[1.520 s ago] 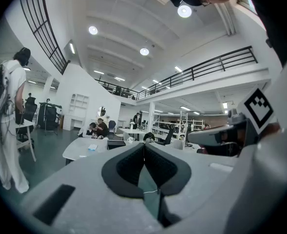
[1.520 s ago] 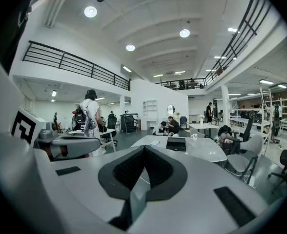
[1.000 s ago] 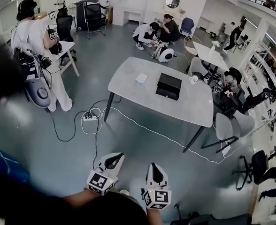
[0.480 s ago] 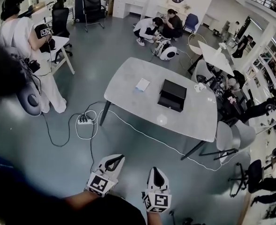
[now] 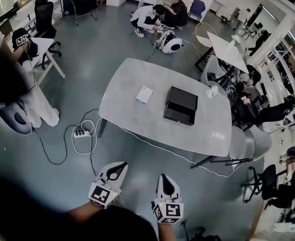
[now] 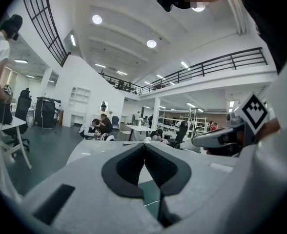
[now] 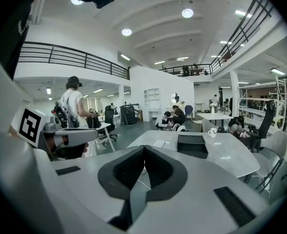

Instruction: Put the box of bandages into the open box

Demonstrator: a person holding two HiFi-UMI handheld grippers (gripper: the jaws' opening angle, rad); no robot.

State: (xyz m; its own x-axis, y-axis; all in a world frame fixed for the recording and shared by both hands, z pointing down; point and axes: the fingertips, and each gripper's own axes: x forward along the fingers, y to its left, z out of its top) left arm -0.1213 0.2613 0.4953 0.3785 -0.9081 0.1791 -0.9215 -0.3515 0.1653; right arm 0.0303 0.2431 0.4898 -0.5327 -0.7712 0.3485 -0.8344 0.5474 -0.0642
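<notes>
I find my left claw (image 5: 121, 165) and right claw (image 5: 166, 177) both closed and empty, apparently idle for the approach, well apart from the counter (image 5: 132, 118), where the box of bandages (image 5: 144, 94) lies near the open box (image 5: 180, 106).

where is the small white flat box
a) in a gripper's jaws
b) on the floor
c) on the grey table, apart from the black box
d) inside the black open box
c: the small white flat box lies on the grey table, clear of the black open box.
</notes>
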